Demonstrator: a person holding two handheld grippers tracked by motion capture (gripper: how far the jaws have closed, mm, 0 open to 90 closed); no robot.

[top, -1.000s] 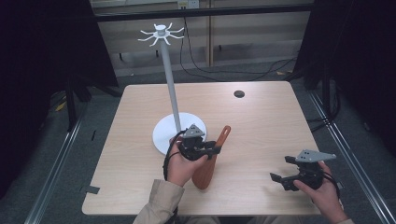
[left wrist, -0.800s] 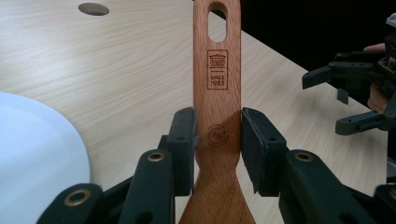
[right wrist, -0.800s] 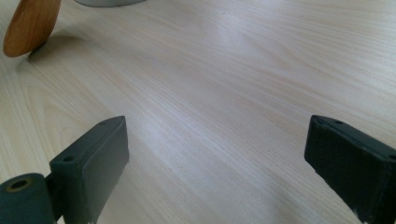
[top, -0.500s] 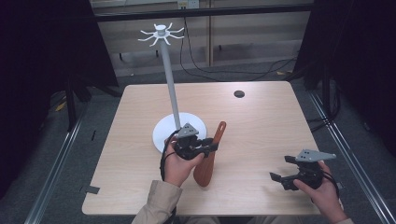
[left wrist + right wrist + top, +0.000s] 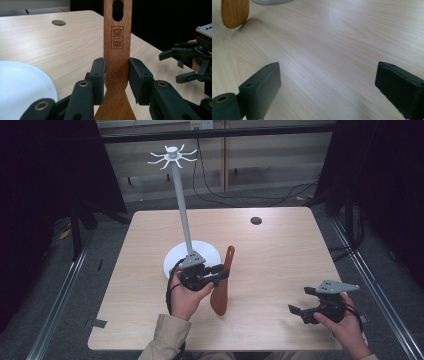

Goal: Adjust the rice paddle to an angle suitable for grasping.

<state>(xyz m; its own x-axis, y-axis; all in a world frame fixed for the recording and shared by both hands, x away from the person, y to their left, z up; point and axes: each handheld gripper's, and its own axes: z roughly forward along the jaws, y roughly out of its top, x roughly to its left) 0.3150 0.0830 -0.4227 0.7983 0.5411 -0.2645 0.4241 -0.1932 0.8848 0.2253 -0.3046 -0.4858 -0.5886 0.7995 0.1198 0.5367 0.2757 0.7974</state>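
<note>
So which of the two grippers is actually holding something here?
The left gripper: its jaws are closed on the handle of the wooden spatula, beside the white stand base. The right gripper has its jaws spread wide over bare table.

Light wood-grain table (image 5: 280, 255), rounded corners, on grey floor (image 5: 75, 290). Dark round grommet hole (image 5: 256, 220) near far edge, right of centre. White round stand base (image 5: 175, 260) flat on top, left of centre, grey pole (image 5: 183, 210) upright from it. Brown wooden spatula (image 5: 222, 287) just beside base; blade tip appears to touch tabletop.
</note>
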